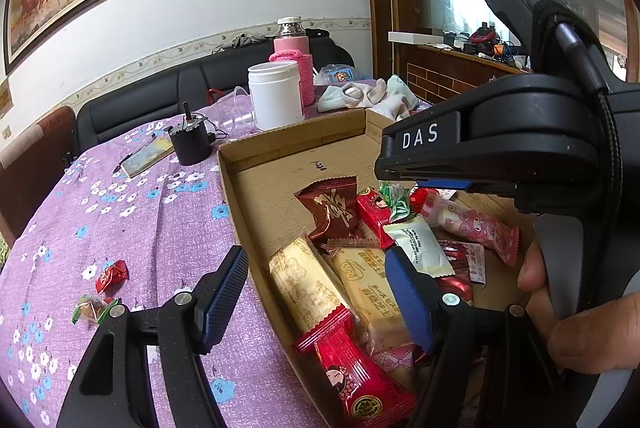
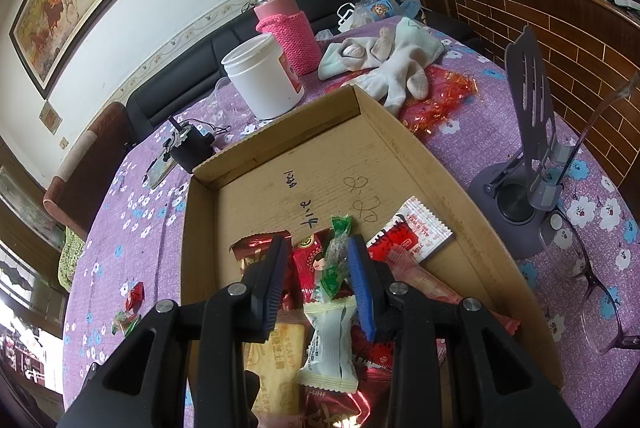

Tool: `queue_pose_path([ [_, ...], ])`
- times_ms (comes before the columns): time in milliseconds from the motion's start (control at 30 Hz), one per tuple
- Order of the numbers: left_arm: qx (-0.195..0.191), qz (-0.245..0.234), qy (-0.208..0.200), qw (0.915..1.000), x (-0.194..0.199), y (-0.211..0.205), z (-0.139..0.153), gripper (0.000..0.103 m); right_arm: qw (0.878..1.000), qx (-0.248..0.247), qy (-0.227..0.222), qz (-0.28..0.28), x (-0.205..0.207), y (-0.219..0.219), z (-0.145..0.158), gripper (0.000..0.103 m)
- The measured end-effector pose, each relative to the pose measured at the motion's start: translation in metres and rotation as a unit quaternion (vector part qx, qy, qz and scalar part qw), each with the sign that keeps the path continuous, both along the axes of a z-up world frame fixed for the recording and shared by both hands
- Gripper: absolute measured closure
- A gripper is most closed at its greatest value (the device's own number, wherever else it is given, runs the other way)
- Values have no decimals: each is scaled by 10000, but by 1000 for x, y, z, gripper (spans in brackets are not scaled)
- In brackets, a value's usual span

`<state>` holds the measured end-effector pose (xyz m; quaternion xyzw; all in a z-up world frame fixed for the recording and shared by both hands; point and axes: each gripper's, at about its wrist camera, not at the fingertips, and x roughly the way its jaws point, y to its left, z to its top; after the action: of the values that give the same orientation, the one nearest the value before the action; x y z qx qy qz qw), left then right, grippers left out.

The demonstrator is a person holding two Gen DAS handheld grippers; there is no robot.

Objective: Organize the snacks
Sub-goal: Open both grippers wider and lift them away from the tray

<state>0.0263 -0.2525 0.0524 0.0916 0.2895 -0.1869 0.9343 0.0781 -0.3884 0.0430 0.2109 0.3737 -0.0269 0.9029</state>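
Left gripper [image 1: 316, 302] hung wide open, empty, over cardboard box [image 1: 256, 228] wall. Loose red candy [image 1: 112, 275] and green-twist candy [image 1: 91, 309] lay left of it, outside box. Right gripper [image 2: 318, 284] hovered half-shut, gripping nothing visible, farther off.

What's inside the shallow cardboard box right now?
Wrapped snacks piled at the near end of the shallow cardboard box: cream biscuit packs, a white pouch, red packets. Lower packets are partly covered.

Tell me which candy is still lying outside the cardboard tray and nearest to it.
The red-wrapped candy on the purple tablecloth. The green-and-orange one also lies outside the cardboard tray, but farther from its wall.
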Motion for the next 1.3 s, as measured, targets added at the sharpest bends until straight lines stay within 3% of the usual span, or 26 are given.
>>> queue_pose_path([
  [300, -5, 31, -20, 10000, -1, 1, -1, 26, 10000, -24, -22, -9, 0, 0, 0, 73],
  [400, -8, 35, -25, 10000, -1, 1, -1, 25, 10000, -34, -33, -25, -1, 0, 0, 65],
  [800, -27, 82, -53, 9999, -2, 2, -1, 19, 10000, -57, -63, -33, -1, 0, 2, 64],
  [1300, -69, 204, -40, 9998, 1, 4, -2, 13, 9999, -81, -90, -83, -2, 0, 4, 53],
])
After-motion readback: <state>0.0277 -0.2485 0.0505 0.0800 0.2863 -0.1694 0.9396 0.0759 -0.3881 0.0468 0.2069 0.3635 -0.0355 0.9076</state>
